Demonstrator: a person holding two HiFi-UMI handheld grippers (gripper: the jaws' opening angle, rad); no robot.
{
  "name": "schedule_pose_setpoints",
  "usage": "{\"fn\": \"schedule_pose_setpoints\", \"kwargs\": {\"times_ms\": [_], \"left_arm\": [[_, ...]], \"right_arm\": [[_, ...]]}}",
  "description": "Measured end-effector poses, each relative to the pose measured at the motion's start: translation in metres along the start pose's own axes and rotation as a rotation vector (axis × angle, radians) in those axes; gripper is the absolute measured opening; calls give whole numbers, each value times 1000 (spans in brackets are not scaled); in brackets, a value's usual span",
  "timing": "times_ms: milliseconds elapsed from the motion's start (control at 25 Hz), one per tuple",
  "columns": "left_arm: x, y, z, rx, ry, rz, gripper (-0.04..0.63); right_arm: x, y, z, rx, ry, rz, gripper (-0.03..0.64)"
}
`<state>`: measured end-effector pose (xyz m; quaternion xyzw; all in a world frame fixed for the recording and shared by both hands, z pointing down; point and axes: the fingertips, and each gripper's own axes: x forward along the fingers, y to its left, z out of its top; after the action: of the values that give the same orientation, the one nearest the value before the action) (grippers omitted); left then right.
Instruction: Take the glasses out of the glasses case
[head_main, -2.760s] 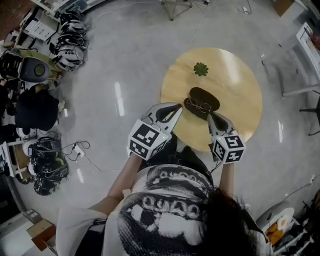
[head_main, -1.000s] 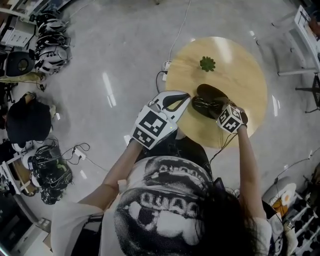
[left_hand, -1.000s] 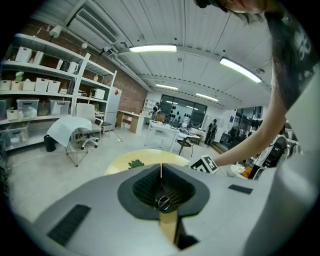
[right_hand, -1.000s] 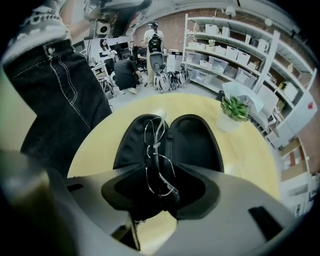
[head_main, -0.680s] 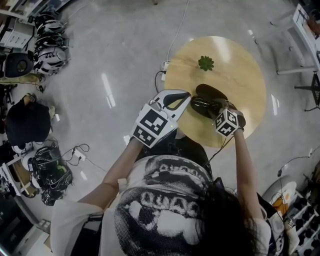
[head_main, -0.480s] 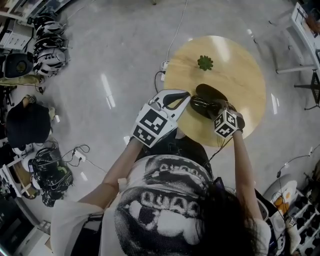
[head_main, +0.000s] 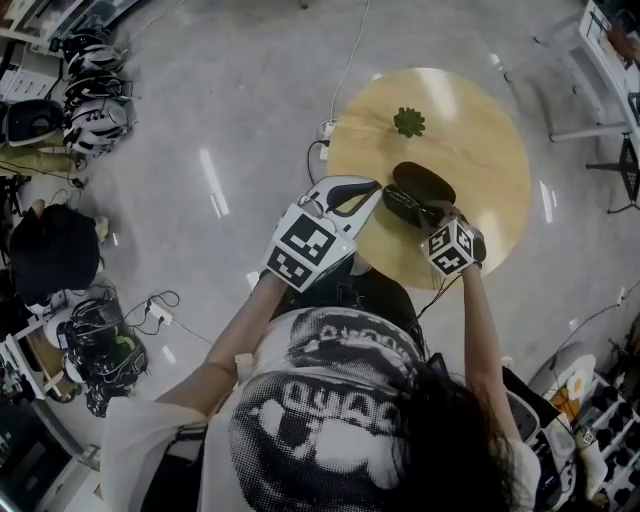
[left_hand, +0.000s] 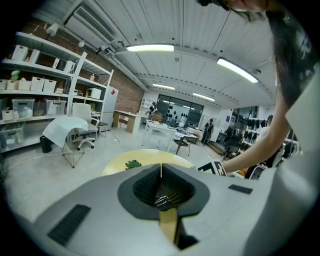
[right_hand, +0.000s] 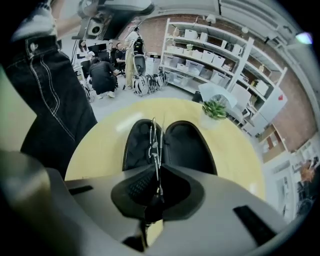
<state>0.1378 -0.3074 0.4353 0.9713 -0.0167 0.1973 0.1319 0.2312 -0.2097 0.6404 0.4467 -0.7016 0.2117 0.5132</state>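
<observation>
A black glasses case (head_main: 418, 186) lies open on the round wooden table (head_main: 480, 120). In the right gripper view both halves of the case (right_hand: 187, 145) show, with thin wire-framed glasses (right_hand: 152, 136) standing up between them. My right gripper (right_hand: 156, 172) points steeply down over the case; its jaws have just been closing and now pinch the glasses' frame. In the head view that right gripper (head_main: 436, 214) sits at the case's near end. My left gripper (head_main: 372, 188) hovers at the table's left edge, apart from the case, its jaws meeting with nothing between them (left_hand: 161, 167).
A small green plant (head_main: 407, 121) stands at the far side of the table. A cable and power strip (head_main: 327, 130) lie on the floor left of the table. Helmets (head_main: 92, 110) and bags line the floor at far left. White tables (head_main: 610, 50) stand at right.
My right gripper came forward from the table's near edge to the case, then tilted a little over it. The left gripper has kept its place.
</observation>
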Motion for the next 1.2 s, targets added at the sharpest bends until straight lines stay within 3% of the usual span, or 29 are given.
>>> {"fn": "schedule_pose_setpoints", "kwargs": {"times_ms": [280,1200], "left_arm": [[-5,1,-4,2,9,-14,15],[18,-20,-32,59,90,-118,15]], "right_arm": [[-9,2,8,122,-42,-19,14],[-78,21,16,678,-277,-149,14]]}}
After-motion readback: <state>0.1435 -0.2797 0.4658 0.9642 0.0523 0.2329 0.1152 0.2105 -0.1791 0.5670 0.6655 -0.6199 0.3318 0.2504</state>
